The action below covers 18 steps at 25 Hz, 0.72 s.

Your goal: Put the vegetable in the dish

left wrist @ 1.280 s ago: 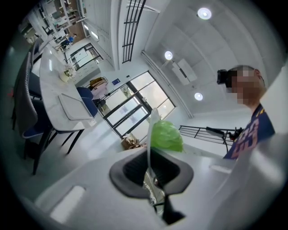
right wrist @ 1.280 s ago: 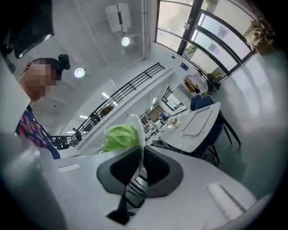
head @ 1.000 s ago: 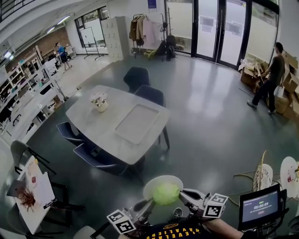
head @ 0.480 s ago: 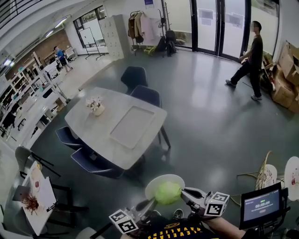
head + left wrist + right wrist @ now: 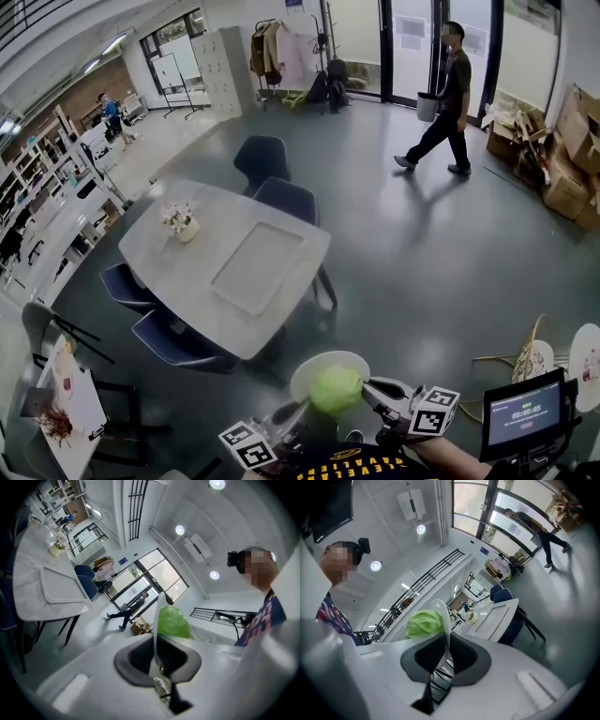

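Vegetable (image 5: 336, 388) stays in the dish (image 5: 314, 367), held between the two grippers, while the walking person (image 5: 442, 98) far beyond them has crossed leftward past the doors. Left gripper (image 5: 298, 410) and right gripper (image 5: 372, 387) each pinch the rim from opposite sides, probably to keep the dish level. Whatever lies beneath it is hidden.

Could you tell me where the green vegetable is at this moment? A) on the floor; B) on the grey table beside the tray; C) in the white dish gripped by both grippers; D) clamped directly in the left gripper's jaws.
C: the green vegetable sits in the white dish, and the left gripper and the right gripper each have their jaws shut on its rim, holding it in the air.
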{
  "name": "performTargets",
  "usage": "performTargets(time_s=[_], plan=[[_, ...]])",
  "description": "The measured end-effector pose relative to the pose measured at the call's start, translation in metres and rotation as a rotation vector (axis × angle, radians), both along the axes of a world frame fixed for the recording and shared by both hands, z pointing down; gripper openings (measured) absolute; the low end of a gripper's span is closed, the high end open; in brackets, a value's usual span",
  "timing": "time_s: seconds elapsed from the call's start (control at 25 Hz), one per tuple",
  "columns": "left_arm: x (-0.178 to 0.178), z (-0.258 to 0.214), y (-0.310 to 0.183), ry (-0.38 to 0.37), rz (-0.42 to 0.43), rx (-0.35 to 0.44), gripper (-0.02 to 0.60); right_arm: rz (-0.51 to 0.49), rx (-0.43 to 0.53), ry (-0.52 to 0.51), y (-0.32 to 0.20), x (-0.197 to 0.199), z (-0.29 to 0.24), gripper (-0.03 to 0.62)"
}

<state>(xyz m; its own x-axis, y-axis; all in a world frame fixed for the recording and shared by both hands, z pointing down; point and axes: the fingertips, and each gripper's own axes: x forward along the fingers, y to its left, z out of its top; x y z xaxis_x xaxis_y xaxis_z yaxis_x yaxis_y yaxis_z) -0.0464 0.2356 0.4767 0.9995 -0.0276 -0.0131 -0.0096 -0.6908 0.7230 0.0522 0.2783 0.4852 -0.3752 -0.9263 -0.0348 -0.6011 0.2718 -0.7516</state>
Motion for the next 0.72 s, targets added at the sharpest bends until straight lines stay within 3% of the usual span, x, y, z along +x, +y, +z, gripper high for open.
performTargets(time_s=[0.36, 0.52, 0.72], plan=[[0.047, -0.011, -0.088, 0.040, 0.063, 0.001, 0.012, 0.065, 0.005, 0.035, -0.081, 0.044, -0.015, 0.037], [0.073, 0.006, -0.135, 0.056, 0.083, -0.005, 0.012, 0.074, -0.004, 0.051, -0.127, 0.069, 0.001, 0.037], [0.079, 0.005, -0.184, 0.077, 0.089, -0.022, 0.012, 0.080, -0.017, 0.074, -0.175, 0.075, -0.004, 0.035]])
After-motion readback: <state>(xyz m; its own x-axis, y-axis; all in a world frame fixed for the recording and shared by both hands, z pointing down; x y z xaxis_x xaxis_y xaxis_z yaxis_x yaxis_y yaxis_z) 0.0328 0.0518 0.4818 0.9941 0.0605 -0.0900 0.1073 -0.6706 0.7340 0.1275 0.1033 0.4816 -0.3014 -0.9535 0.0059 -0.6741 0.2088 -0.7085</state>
